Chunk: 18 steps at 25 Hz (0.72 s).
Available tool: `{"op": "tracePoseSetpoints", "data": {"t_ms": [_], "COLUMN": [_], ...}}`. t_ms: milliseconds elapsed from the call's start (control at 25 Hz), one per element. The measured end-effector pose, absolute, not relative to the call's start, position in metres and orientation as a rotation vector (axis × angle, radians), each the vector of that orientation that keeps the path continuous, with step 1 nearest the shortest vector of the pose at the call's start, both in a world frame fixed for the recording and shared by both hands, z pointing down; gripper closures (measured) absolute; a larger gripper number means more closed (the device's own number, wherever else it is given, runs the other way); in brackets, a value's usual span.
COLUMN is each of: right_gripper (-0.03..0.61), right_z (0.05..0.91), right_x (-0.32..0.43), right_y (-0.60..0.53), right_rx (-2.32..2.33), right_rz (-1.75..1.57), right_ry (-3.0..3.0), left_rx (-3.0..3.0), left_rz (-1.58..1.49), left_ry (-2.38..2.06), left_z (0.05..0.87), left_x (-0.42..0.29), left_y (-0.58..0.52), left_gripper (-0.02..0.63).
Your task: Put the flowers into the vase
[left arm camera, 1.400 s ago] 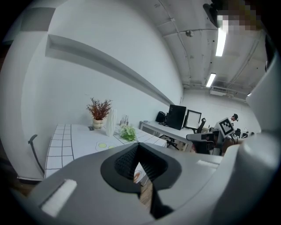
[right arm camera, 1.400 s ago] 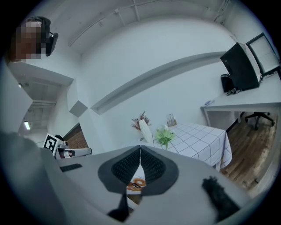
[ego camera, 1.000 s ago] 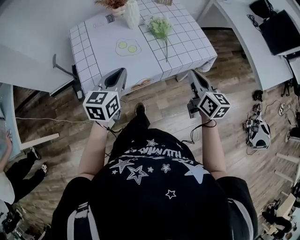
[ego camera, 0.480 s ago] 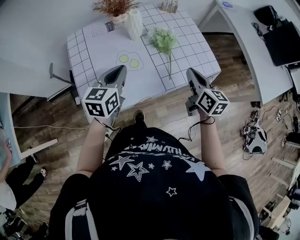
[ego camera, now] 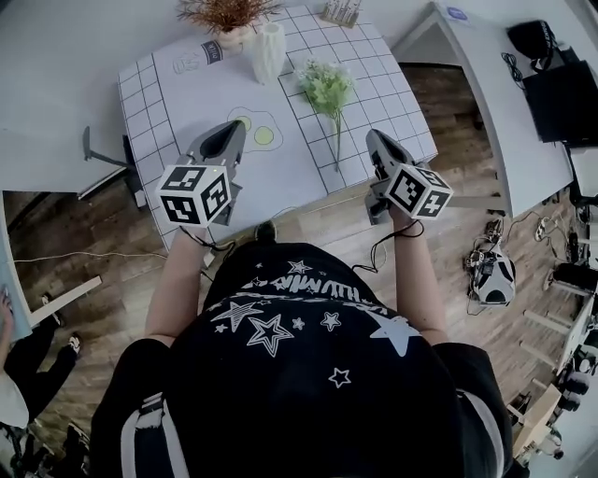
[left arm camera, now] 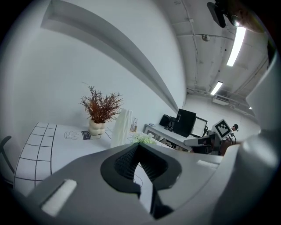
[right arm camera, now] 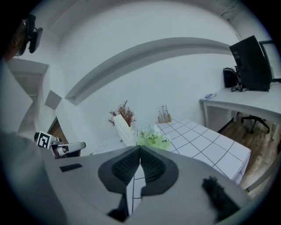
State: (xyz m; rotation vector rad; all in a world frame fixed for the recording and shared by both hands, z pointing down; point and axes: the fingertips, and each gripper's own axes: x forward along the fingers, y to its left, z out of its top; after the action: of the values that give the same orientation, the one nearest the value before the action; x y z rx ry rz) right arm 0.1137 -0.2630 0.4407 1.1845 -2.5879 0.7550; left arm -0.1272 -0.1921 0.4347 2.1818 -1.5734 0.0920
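There are the flowers (ego camera: 329, 93), flat on the checked surface (ego camera: 182, 98) just to the right of the vase (ego camera: 268, 51). The pale blooms lie closest to the vase, and the long thin stem trails away from it toward the near edge. The vase itself stands upright, white and ribbed, with a pot of dried twigs (ego camera: 227, 17) just behind it on the left.

Now the right hand-held gripper (ego camera: 378, 147): it hovers on the near side of the vase, just beyond the stem's tail end, with its jaws pressed together and nothing between them. The left hand-held gripper (ego camera: 227, 140) hangs over the surface, nearer than the vase and a little to its left. It is closed just the same and is carrying nothing.

So nothing is picked up yet; I'd call this the reach.

To do it well, the right one has to spread its jaws before it gets to that stem. It should take the stem partway along rather than at the blooms, and squeeze gently, because a stalk that thin looks easy to crush or let slip.

Then it's tip the bunch upright and feed the stem end down into the vase mouth. The left one would do well to steady that tall, narrow vase, since a sideways nudge could topple it.
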Motion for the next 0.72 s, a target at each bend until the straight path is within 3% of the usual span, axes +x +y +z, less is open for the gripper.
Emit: {"op": "tracePoseSetpoints", "data": {"t_ms": [720], "right_gripper": [0.565], "right_z": [0.503], "right_x": [0.091], "right_y": [-0.29], "right_rx": [0.873], "right_rz": [0.967], "right_ry": [-2.409], "left_rx": [2.101], "left_rz": [0.117], "left_ry": [-1.632], "left_z": [0.449], "left_x": [-0.125], "left_y": [-0.219], "left_gripper": [0.604]}}
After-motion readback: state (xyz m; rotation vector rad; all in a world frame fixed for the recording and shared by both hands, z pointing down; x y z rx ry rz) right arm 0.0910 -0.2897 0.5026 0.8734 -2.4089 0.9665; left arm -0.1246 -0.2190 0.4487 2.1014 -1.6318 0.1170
